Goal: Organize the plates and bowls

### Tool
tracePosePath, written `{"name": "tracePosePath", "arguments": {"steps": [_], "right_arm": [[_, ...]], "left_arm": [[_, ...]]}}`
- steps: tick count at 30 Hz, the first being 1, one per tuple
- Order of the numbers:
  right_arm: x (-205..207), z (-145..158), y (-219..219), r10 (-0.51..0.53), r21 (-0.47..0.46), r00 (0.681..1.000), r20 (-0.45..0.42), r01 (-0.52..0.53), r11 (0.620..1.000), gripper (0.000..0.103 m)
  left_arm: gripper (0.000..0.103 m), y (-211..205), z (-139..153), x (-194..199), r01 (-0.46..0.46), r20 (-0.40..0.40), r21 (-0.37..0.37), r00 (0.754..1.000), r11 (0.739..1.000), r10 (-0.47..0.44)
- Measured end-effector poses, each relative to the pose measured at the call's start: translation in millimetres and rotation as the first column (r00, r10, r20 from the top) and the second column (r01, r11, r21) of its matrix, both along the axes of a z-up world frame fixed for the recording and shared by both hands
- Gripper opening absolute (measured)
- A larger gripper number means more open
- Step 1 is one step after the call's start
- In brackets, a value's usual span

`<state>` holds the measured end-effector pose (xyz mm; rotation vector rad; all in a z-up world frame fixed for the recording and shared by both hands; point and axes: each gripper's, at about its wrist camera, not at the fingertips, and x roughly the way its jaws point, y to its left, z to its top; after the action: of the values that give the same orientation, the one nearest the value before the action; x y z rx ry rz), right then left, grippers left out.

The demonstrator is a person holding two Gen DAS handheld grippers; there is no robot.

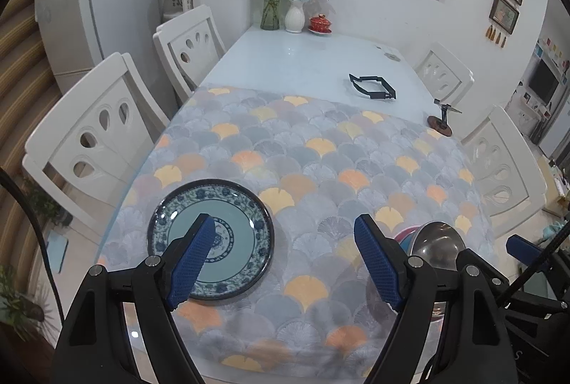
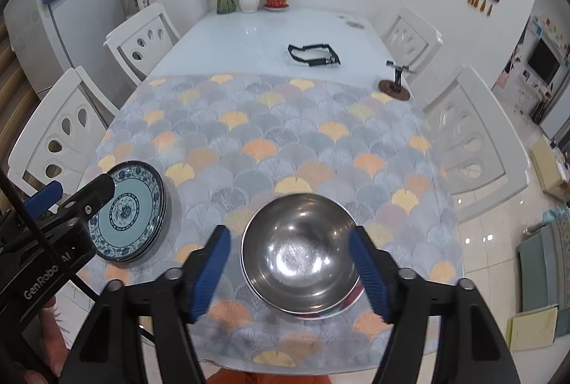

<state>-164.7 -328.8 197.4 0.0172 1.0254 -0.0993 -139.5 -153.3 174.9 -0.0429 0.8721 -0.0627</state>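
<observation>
A blue-and-white patterned plate point(image 1: 228, 227) lies on the fan-patterned cloth at the near left; in the right wrist view point(image 2: 135, 209) it shows as the top of a small stack. My left gripper point(image 1: 285, 263) is open and empty, its left finger over the plate. A steel bowl point(image 2: 302, 252) sits nested on other bowls at the near right; it also shows in the left wrist view point(image 1: 434, 245). My right gripper point(image 2: 288, 273) is open and empty, its fingers on either side of the bowl, above it.
White chairs point(image 1: 103, 141) stand along both sides of the table. On the bare far tabletop point(image 1: 285, 63) lie a black strap point(image 1: 372, 86) and a small stand point(image 1: 441, 124); vases point(image 1: 295, 15) and a red lidded cup point(image 1: 320, 24) stand at the far end.
</observation>
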Motion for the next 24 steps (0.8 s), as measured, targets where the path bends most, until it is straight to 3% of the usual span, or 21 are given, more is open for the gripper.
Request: {"name": "tracePosePath", "arguments": {"steps": [4,24], "right_arm": [[0.8,-2.0,-1.1,-0.002,0.017,1.0,-0.011,0.003,1.0,0.072],[-3.3,-4.7,3.6,-0.013,0.011,1.0,-0.018,0.013,1.0,0.072]], "left_arm": [[0.079,-1.6,0.8,-0.6,0.005,0.002,0.026,1.0,1.0,-0.005],[0.079,6.4,5.0,-4.7,-0.036,0.025,0.008,0.999,0.999,0.036]]}}
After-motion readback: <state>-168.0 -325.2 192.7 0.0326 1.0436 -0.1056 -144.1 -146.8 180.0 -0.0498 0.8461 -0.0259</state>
